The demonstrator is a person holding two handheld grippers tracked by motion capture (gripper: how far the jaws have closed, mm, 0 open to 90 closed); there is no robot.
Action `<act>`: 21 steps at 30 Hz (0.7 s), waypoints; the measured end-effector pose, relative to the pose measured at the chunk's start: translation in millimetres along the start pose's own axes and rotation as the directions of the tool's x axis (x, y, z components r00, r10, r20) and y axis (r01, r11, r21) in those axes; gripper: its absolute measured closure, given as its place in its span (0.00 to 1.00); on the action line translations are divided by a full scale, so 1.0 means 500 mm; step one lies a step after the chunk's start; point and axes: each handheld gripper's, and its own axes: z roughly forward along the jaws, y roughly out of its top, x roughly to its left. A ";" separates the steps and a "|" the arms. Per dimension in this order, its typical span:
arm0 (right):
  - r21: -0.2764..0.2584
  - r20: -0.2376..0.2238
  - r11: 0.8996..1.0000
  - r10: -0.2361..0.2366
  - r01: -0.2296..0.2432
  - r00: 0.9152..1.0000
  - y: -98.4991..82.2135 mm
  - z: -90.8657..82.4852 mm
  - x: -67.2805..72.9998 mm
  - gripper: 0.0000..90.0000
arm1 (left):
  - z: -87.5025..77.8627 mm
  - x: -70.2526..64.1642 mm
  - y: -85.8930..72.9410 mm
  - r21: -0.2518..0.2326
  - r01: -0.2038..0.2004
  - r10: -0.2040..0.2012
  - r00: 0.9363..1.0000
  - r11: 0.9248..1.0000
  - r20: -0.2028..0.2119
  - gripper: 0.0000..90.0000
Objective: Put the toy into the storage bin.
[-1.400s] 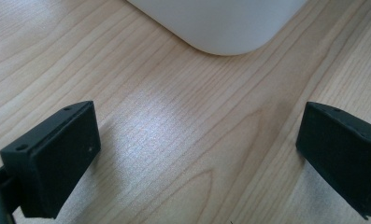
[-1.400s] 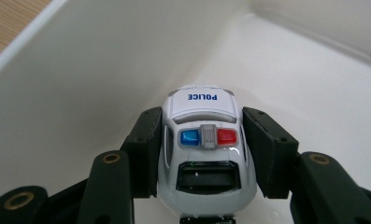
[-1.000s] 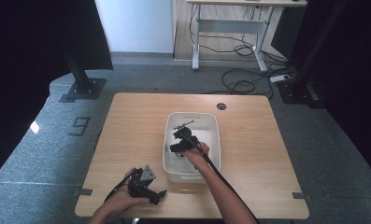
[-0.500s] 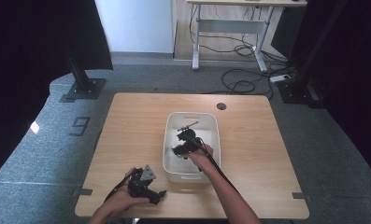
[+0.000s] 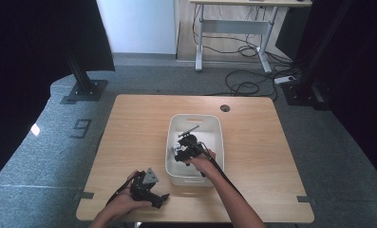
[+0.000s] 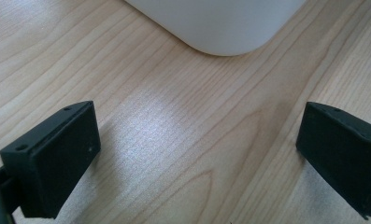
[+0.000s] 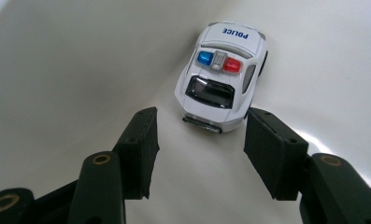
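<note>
So we've got the right gripper (image 5: 183, 151) down inside the white bin (image 5: 175, 167) in the middle of the wooden table (image 5: 129, 123), and through the right gripper view we're looking straight at a little white police car (image 7: 223, 74) sitting on the bin floor, close to the curved wall. It's got "POLICE" printed across it and a blue and red light bar on the roof. Our right jaws have just been closing in a bit, and they now stand at a middling width on either side of the car's near end. The pads aren't pressing on it, there's a clear gap on both sides, so nothing is gripped yet. From the high view the car itself is too small and hidden behind the gripper to make out, so we can't place it there.

Our left gripper (image 5: 163, 196) rests low over the table near the front edge, just beside the bin's corner, jaws spread wide with only bare wood between them.
</note>
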 end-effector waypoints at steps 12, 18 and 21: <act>-0.035 -0.033 0.999 -0.021 0.020 0.999 0.000 -0.031 -0.007 0.49 | 0.000 0.000 0.000 -0.001 0.001 -0.001 1.000 1.000 0.000 0.00; -0.097 -0.035 0.995 -0.027 0.024 0.999 -0.010 -0.071 -0.023 0.48 | 0.000 0.000 0.000 -0.001 0.002 -0.002 1.000 1.000 -0.001 0.00; -0.135 -0.037 0.991 -0.025 0.019 0.999 -0.017 -0.093 -0.032 0.48 | 0.000 -0.001 0.000 -0.001 0.002 -0.002 1.000 1.000 -0.001 0.00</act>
